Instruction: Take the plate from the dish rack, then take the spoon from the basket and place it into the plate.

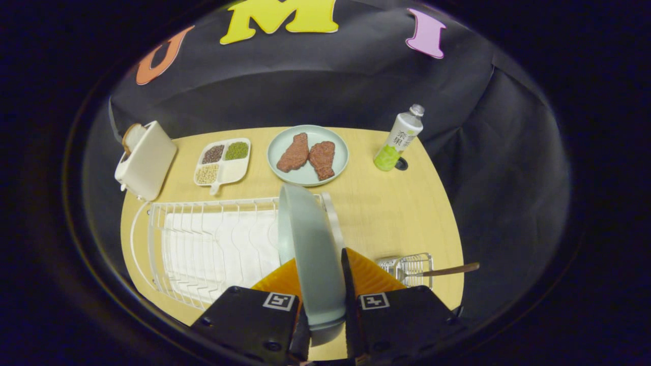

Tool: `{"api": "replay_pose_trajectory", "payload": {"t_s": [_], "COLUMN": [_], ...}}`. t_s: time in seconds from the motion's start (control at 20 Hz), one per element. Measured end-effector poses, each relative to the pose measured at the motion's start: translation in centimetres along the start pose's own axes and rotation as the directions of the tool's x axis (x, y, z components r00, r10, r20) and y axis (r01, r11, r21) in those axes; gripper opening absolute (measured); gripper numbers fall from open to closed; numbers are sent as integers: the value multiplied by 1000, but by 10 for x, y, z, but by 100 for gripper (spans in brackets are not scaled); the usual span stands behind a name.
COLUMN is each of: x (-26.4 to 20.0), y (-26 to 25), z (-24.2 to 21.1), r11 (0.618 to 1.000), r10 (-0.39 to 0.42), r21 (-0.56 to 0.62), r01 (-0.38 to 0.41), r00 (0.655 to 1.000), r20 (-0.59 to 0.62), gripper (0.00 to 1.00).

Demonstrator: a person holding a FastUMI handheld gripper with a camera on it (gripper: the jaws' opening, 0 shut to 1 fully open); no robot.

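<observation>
Wide tabletop [396,213], white dish rack [203,249] lower left. The tongs [325,305] pinch the pale plate [310,249] on edge, upright over the rack's right end. Lower right, just beyond the tongs, the small basket [407,267] holds the spoon [447,270], handle pointing right, away from the tongs.

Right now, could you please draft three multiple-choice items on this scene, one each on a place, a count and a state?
1. Where does the spoon lie?
A. in the wire basket
B. in the dish rack
C. beside the bottle

2. How many meat pieces lie on the far plate?
A. one
B. two
C. four

3. What is the tool doing?
A. open over the basket
B. shut on nothing
C. shut on the plate

Answers: 1 A, its handle sticks out of the basket; 2 B, two brown pieces side by side; 3 C, both fingers clamp the upright plate's rim.
</observation>
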State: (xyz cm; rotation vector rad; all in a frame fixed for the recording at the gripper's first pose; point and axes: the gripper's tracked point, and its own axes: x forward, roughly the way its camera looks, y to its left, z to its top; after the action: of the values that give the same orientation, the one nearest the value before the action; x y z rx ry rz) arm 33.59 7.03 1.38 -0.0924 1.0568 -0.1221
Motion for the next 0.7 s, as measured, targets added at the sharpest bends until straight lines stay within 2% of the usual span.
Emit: {"api": "replay_pose_trajectory", "payload": {"t_s": [0.15,0.3,0.45,0.6,0.7], "x": [-23,-49,-80,-109,-116], "y": [3,6,12,18,14], "z": [10,10,-13,-52,-85], "r11": [999,1000,988,949,925], "r10": [-24,22,145,293,351], "r21": [-23,8,31,53,67], "r01": [26,-23,-153,-311,-373], "r00": [998,992,974,931,910], "r20": [58,122,176,218,219], "gripper": [33,33,33,33,33]}}
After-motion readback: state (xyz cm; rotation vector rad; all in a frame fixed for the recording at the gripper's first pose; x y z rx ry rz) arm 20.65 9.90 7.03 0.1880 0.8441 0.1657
